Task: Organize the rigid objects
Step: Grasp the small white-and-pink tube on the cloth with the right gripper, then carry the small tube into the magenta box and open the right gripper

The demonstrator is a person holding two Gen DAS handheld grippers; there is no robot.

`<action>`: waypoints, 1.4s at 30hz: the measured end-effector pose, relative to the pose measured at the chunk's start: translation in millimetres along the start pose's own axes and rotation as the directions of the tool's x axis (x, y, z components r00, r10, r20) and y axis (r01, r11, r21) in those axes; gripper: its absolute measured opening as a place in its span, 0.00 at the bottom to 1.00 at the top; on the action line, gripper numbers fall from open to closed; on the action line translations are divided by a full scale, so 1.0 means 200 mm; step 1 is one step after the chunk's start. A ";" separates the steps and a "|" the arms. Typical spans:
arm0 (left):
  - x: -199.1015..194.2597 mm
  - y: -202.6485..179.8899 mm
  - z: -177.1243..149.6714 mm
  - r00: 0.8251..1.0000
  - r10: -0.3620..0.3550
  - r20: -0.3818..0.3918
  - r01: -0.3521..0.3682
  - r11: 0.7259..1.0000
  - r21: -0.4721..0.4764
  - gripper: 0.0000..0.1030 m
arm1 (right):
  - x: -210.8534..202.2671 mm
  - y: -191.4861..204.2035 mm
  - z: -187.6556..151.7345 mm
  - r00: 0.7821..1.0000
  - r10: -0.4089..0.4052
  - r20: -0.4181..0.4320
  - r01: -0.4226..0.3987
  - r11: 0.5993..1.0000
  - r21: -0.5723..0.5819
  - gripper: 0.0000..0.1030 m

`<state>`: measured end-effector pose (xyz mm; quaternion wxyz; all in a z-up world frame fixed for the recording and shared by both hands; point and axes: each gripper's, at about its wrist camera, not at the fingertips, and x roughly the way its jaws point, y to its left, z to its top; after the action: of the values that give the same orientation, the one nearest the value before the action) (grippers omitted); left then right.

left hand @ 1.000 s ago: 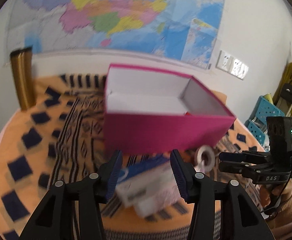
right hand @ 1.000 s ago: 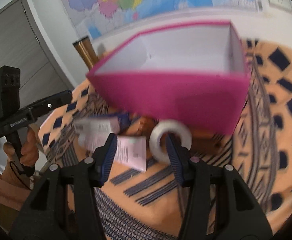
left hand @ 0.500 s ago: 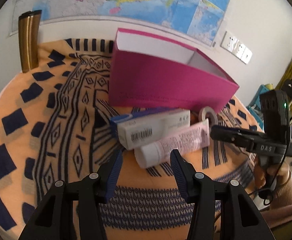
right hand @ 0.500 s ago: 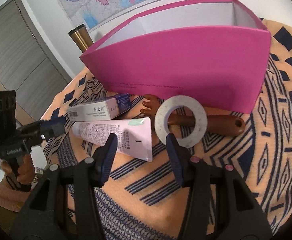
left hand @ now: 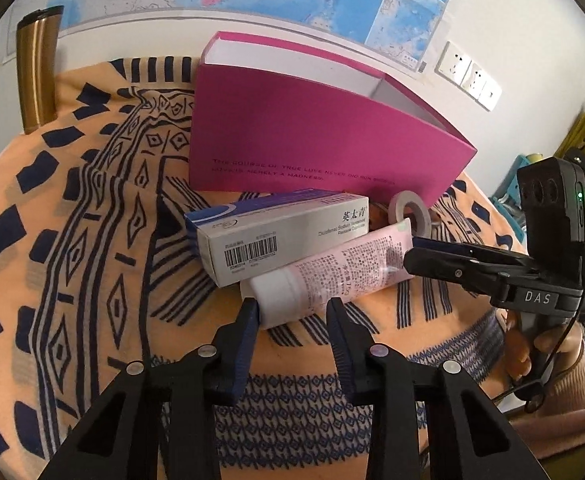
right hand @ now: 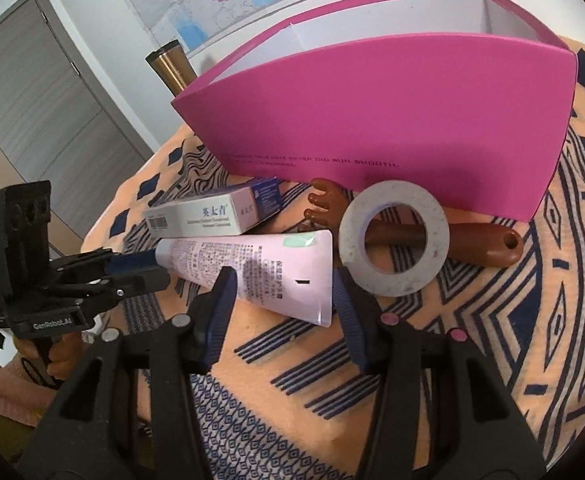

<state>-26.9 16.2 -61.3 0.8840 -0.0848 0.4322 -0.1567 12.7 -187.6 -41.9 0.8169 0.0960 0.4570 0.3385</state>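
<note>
An open pink box (left hand: 316, 136) (right hand: 392, 120) stands on the patterned cloth. In front of it lie a white and blue carton (left hand: 276, 236) (right hand: 216, 216), a pink tube (left hand: 332, 272) (right hand: 260, 268), a white tape roll (left hand: 410, 212) (right hand: 394, 238) and a brown wooden scratcher (right hand: 484, 242). My left gripper (left hand: 292, 314) is open, its fingertips on either side of the tube's white cap. My right gripper (right hand: 284, 292) is open, its fingertips on either side of the tube's flat end. Each gripper shows in the other's view, the right one (left hand: 416, 250) and the left one (right hand: 148, 268).
A gold metal flask (left hand: 36, 76) (right hand: 172, 66) stands at the table's far left by the wall. A map hangs on the wall behind the box. A grey door (right hand: 40, 120) is to the left. The table's front edge is just under the grippers.
Both grippers have dropped and moved in toward the pink tube from its two ends. The box now looms higher in both views. Both stay open.
</note>
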 end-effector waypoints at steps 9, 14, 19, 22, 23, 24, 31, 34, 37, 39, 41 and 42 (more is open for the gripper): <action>0.00 -0.06 -0.02 0.999 -0.028 -0.025 0.028 0.999 0.025 0.34 | -0.06 0.00 -0.01 1.000 -0.009 0.015 0.009 1.000 0.004 0.50; -0.02 -0.12 -0.02 0.998 -0.046 -0.031 0.048 0.997 0.057 0.33 | -0.13 -0.01 -0.03 0.999 -0.020 0.028 0.020 1.000 0.004 0.50; -0.05 -0.18 -0.01 0.998 -0.063 -0.021 0.064 0.994 0.086 0.33 | -0.21 -0.02 -0.03 0.998 -0.029 0.051 0.028 1.000 0.009 0.50; -0.07 -0.20 0.01 0.998 -0.070 -0.006 0.071 0.992 0.101 0.33 | -0.25 -0.02 -0.03 0.997 -0.035 0.069 0.035 0.999 0.007 0.50; -0.08 -0.21 0.02 0.997 -0.073 0.001 0.073 0.992 0.105 0.33 | -0.27 -0.02 -0.02 0.997 -0.035 0.076 0.035 0.999 0.006 0.50; -0.09 -0.21 0.03 0.997 -0.076 0.006 0.075 0.992 0.105 0.33 | -0.29 -0.02 -0.01 0.996 -0.035 0.084 0.035 0.999 0.004 0.50; -0.12 -0.25 0.12 0.995 -0.091 0.047 0.085 0.990 0.113 0.33 | -0.38 0.00 0.04 0.990 -0.043 0.134 0.046 0.999 -0.022 0.50; -0.13 -0.27 0.17 0.993 -0.088 0.074 0.078 0.988 0.131 0.33 | -0.42 0.01 0.06 0.986 -0.050 0.157 0.055 0.998 -0.027 0.50; -0.15 -0.29 0.21 0.991 -0.085 0.100 0.070 0.987 0.148 0.33 | -0.45 0.00 0.09 0.982 -0.050 0.180 0.056 0.998 -0.027 0.50; -0.15 -0.31 0.25 0.990 -0.083 0.118 0.063 0.985 0.163 0.33 | -0.46 0.00 0.12 0.979 -0.061 0.194 0.069 0.997 -0.033 0.50; -0.15 -0.33 0.29 0.988 -0.082 0.133 0.058 0.982 0.178 0.33 | -0.48 0.00 0.15 0.975 -0.069 0.211 0.078 0.996 -0.035 0.50; -0.15 -0.33 0.31 0.987 -0.083 0.137 0.057 0.982 0.182 0.33 | -0.49 -0.01 0.17 0.973 -0.072 0.219 0.081 0.996 -0.036 0.50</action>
<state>-8.9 -34.5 17.0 0.9108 -0.0321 0.3483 -0.2191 5.6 -246.6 43.6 0.8763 0.0966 0.3608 0.3043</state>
